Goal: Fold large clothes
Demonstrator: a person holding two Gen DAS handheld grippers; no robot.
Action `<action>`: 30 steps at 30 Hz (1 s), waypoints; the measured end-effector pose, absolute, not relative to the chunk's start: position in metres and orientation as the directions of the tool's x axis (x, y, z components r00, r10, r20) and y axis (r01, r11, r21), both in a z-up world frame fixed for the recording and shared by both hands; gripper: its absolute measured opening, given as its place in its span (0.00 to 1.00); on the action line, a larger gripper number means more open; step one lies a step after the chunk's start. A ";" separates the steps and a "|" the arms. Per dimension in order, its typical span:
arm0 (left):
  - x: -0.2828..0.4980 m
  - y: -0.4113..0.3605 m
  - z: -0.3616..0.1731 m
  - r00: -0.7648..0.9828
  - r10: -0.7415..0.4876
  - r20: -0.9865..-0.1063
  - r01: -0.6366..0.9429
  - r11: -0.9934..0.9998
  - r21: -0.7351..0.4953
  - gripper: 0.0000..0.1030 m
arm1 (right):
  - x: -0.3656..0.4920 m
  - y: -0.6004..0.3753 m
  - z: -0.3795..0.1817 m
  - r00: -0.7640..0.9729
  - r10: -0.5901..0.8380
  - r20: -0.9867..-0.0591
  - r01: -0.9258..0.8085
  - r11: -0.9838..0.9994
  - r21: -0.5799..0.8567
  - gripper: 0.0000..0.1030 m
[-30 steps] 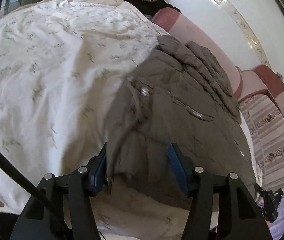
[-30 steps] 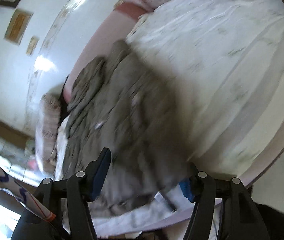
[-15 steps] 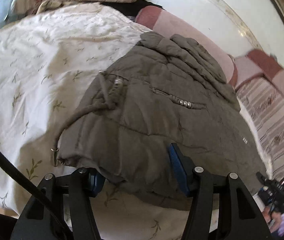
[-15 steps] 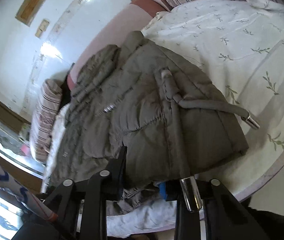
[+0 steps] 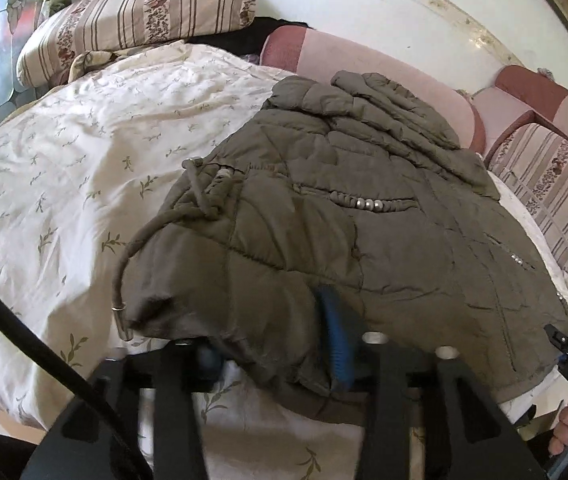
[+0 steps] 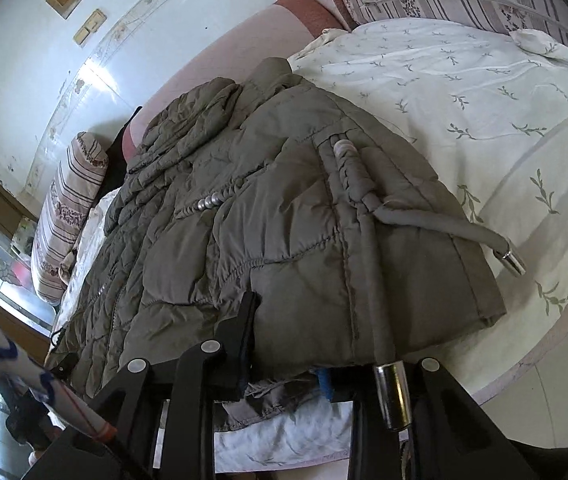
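The puffy grey-brown quilted jacket (image 5: 324, 232) lies on the white leafy bedspread (image 5: 64, 168). The 2 claws, left gripper (image 5: 272, 360) and right gripper (image 6: 284, 376), each pinch its near hem, likely to fold it over.

An olive quilted jacket (image 6: 268, 216) lies on a leaf-print bedspread (image 6: 484, 92). At six o'clock the right gripper (image 6: 284, 376) pinches its hem. A striped pillow (image 6: 64, 216) sits at nine o'clock.

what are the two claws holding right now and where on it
Both grip the olive padded jacket by its near hem: left claw and right claw each have a fold of it.
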State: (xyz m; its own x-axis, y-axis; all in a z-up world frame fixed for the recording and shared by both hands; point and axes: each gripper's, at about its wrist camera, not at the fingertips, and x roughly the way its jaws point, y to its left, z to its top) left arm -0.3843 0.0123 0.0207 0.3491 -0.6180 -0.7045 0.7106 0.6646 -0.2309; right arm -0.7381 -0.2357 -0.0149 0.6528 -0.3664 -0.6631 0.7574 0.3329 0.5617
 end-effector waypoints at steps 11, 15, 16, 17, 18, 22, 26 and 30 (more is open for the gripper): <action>-0.387 0.006 0.033 0.380 -0.621 -0.685 0.711 0.670 -0.213 0.22 | -0.738 -0.234 0.002 0.680 -0.391 -0.621 0.733 0.365 0.574 0.15; -0.397 0.002 0.047 0.424 -0.623 -0.658 0.709 0.680 -0.186 0.18 | -0.738 -0.232 0.016 0.683 -0.422 -0.596 0.731 0.383 0.566 0.14; -0.400 0.001 0.052 0.437 -0.624 -0.648 0.709 0.682 -0.178 0.18 | -0.738 -0.231 0.020 0.681 -0.430 -0.592 0.732 0.387 0.561 0.14; -0.402 0.002 0.055 0.445 -0.627 -0.639 0.711 0.681 -0.174 0.17 | -0.738 -0.230 0.023 0.680 -0.436 -0.589 0.733 0.390 0.558 0.14; -0.405 0.002 0.059 0.453 -0.630 -0.630 0.713 0.680 -0.168 0.17 | -0.739 -0.229 0.027 0.681 -0.442 -0.584 0.732 0.392 0.557 0.14; -0.416 0.009 0.073 0.466 -0.644 -0.606 0.724 0.672 -0.156 0.17 | -0.746 -0.222 0.041 0.685 -0.458 -0.566 0.728 0.399 0.558 0.14; -0.425 0.017 0.084 0.470 -0.656 -0.591 0.733 0.663 -0.153 0.17 | -0.755 -0.213 0.056 0.698 -0.471 -0.539 0.715 0.415 0.563 0.13; -0.430 0.026 0.092 0.459 -0.660 -0.595 0.733 0.660 -0.167 0.17 | -0.762 -0.206 0.066 0.709 -0.468 -0.528 0.704 0.421 0.573 0.13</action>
